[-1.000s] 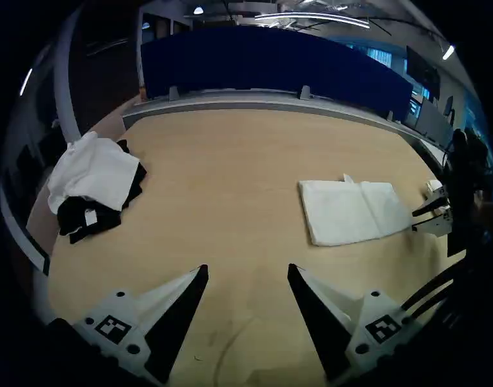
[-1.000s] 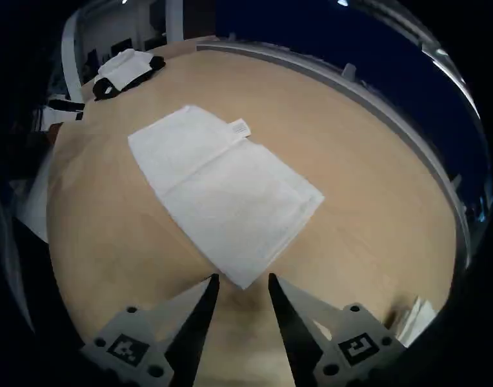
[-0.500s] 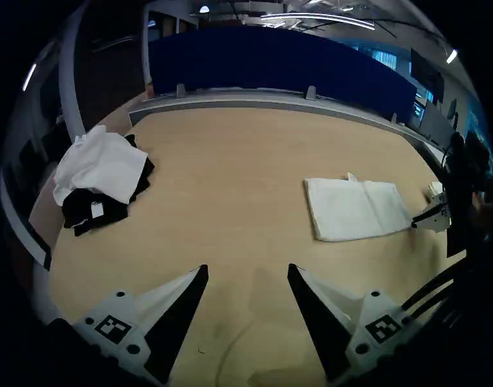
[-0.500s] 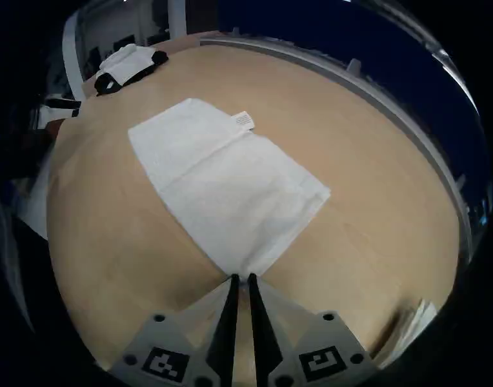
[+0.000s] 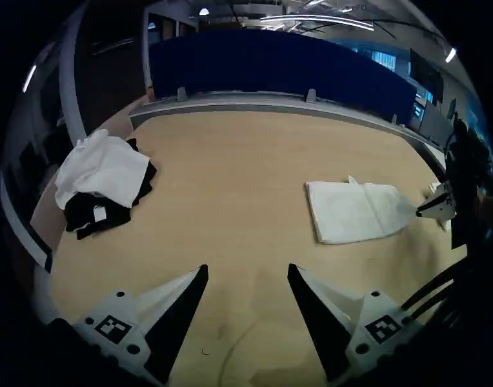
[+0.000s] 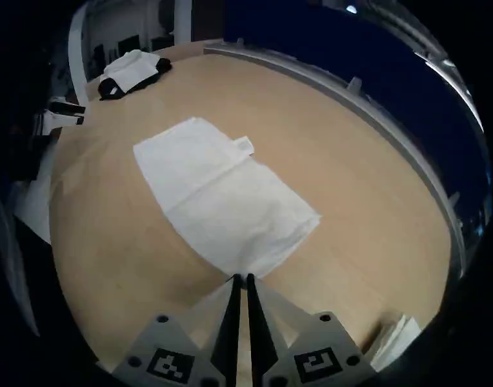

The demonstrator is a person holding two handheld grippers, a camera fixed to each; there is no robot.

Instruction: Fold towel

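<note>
The white towel [image 6: 221, 200] lies folded on the table [image 5: 233, 155], its near corner pinched in the right claw [image 6: 241, 277], fingers pressed together, and raised slightly. The left claw [image 5: 246, 267] hovers spread, well apart from the towel; a clothes pile [image 5: 101, 180] sits far left

dim overhead light from ceiling strips [image 5: 317, 17], heavy fisheye edge warp

Our left gripper [image 5: 247, 266] has white tapering fingers [image 5: 175, 303] with black inner faces, a square black-and-white marker [image 5: 113, 327] and round screw holes [image 5: 119, 294] at each base; our right gripper [image 6: 242, 277] is built alike, greyer in shade
</note>
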